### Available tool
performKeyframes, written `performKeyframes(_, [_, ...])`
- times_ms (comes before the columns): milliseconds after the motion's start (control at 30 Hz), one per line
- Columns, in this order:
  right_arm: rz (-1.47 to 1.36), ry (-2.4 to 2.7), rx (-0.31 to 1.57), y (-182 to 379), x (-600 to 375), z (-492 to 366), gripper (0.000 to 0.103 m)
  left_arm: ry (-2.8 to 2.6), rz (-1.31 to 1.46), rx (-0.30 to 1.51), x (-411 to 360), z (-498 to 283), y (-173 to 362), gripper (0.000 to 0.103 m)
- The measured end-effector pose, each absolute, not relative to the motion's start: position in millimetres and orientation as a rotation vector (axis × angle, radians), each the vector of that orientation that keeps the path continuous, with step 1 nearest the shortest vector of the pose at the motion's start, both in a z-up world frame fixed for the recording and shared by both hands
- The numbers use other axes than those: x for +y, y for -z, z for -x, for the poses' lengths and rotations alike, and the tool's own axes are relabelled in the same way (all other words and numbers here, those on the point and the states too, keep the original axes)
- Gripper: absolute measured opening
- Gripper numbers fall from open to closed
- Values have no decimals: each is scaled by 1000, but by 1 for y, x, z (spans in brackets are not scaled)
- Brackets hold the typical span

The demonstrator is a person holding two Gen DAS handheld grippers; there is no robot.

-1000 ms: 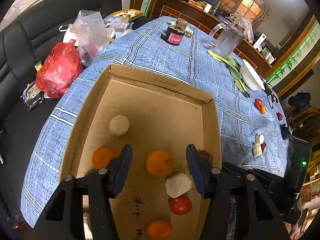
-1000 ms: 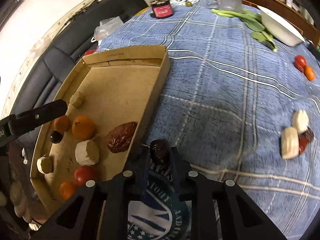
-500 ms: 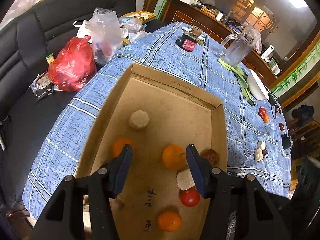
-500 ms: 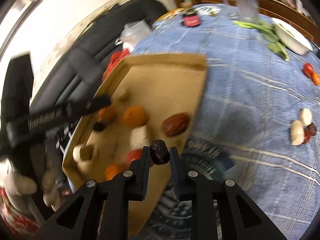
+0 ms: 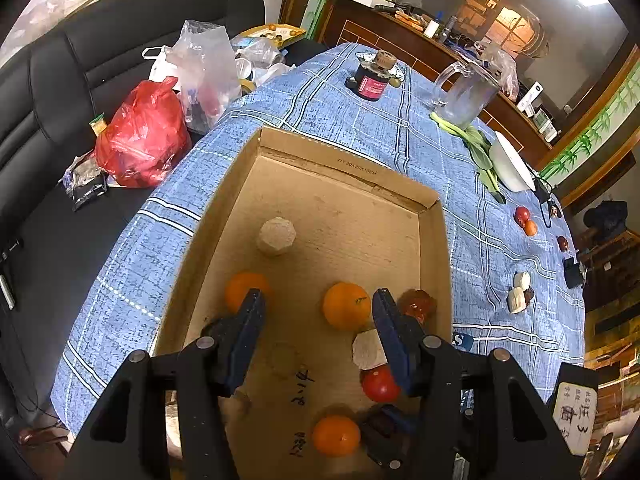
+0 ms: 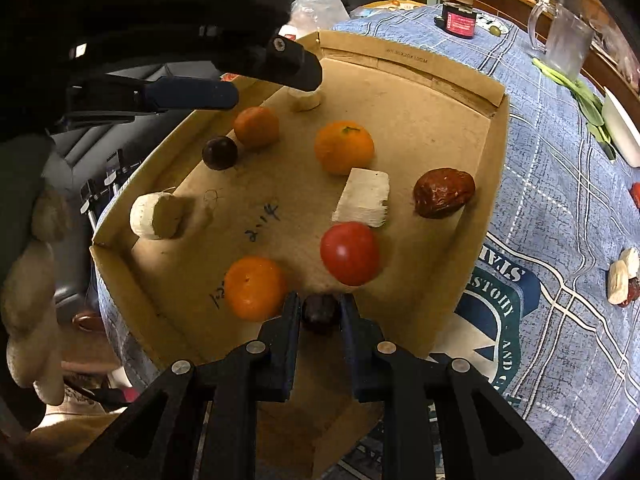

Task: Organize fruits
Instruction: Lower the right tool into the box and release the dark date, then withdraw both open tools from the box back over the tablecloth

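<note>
A cardboard box (image 5: 434, 248) (image 6: 496, 128) lies on the blue checked tablecloth. It holds oranges (image 5: 346, 310) (image 6: 344, 152), a red tomato (image 6: 350, 252), a red date (image 6: 444, 198), a dark plum (image 6: 219, 153) and white chunks (image 6: 362, 202). My right gripper (image 6: 320, 310) is shut on a dark fruit (image 6: 319, 314) low inside the box's near end, between an orange (image 6: 254, 288) and the tomato. My left gripper (image 5: 318, 328) is open and empty above the box; it shows in the right wrist view (image 6: 192, 92).
Loose fruits and white pieces (image 5: 520, 296) (image 6: 622, 276) lie on the cloth to the right, more fruit (image 5: 526, 220) farther back. A glass jug (image 5: 466, 92), dark jar (image 5: 372, 80), white bowl (image 5: 512, 162) and greens stand at the far end. Bags (image 5: 142, 140) lie on the black sofa.
My right gripper has carried the dark fruit from over the table edge into the near end of the box and lowered it. The left gripper has stayed open over the box.
</note>
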State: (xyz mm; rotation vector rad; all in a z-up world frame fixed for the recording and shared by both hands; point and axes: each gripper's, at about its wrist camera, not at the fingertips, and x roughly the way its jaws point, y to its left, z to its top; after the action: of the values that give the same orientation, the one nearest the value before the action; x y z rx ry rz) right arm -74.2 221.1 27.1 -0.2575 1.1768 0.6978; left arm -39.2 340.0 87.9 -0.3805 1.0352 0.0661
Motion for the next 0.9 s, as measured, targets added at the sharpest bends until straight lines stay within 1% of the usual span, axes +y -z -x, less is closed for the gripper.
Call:
performKeyframes(67, [248, -696, 1177, -30, 220, 75, 25, -67, 377, 1031, 340, 40, -90, 55])
performKeyframes(100, [238, -697, 1171, -33, 219, 75, 30, -68, 374, 1029, 340, 40, -92, 55])
performKeyframes(133, [227, -698, 1163, -36, 215, 73, 32, -68, 372, 1027, 339, 40, -93, 55])
performKeyframes(200, [192, -699, 1126, -48, 204, 73, 45, -70, 356, 1018, 336, 40, -98, 55])
performKeyframes(300, [133, -671, 1064, -65, 184, 73, 56, -84, 296, 996, 325, 40, -109, 55])
performKeyframes(367, [86, -639, 1043, -73, 168, 68, 58, -96, 238, 978, 313, 40, -118, 56])
performKeyframes(400, [55, -619, 1036, -76, 158, 64, 58, -105, 206, 967, 306, 40, -123, 61])
performKeyframes(500, [-11, -560, 1028, -80, 132, 58, 58, -125, 96, 914, 280, 45, -139, 67])
performKeyframes(667, [-96, -480, 1055, -72, 83, 54, 58, -121, -65, 831, 225, 54, -162, 69])
performKeyframes(800, [-125, -431, 1053, -70, 50, 57, 58, -99, -137, 792, 186, 60, -174, 73])
performKeyframes(900, [-137, -405, 1051, -71, 27, 58, 58, -86, -178, 775, 158, 64, -179, 73])
